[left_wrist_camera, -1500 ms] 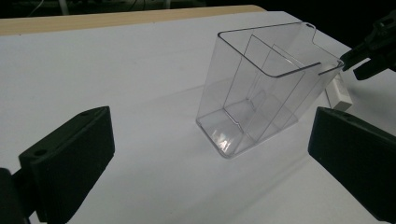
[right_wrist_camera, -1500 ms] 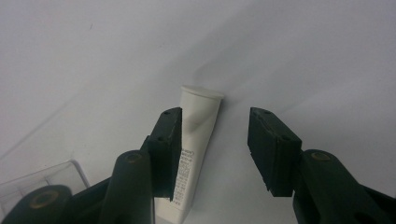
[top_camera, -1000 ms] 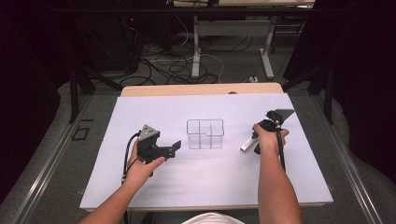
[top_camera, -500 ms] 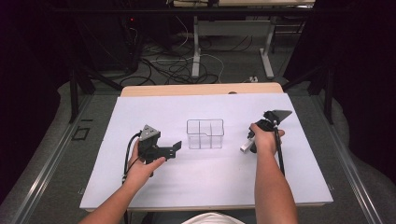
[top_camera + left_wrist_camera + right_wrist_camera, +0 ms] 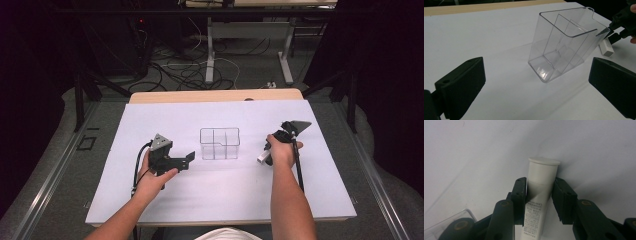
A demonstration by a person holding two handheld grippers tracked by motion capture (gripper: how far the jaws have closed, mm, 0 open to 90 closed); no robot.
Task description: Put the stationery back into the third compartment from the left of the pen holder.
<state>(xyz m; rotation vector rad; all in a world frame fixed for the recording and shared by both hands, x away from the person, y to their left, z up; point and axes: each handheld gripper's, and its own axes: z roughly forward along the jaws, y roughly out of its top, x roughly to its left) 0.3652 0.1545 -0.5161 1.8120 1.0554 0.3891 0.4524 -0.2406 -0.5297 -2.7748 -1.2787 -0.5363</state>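
Work in hand: the right gripper (image 5: 539,195) closes on a white tube (image 5: 539,195) that lies on the white table cover (image 5: 220,200).
Right gripper state: its jaws have just been closing, and the right gripper view shows both pads against the tube's sides just below the cap; it is judged to be grasping the tube.
Tube's place: between the right gripper's own jaws, the flat cap (image 5: 544,161) ahead of the fingertips, the printed body running back under the gripper.
Long axis: in line with the right gripper's reach, so the jaws cross the tube squarely; in the high view the tube (image 5: 263,156) slants out from under the right hand (image 5: 283,152), toward the container.
Clear container: a divided box (image 5: 220,144) stands upright, just to the inner side of the right gripper and apart from it; its corner shows at the lower left of the right gripper view.
Left gripper state: the left gripper (image 5: 534,82) is released, jaws wide, nothing between them, the container (image 5: 564,47) ahead of it.
Nearer hand: the right, which has the tube; the left gripper (image 5: 167,157) is beyond the container from it.
Coming move, as a judgement: lift, then carry sideways to the container's open top and tip the tube upright to fit a compartment.
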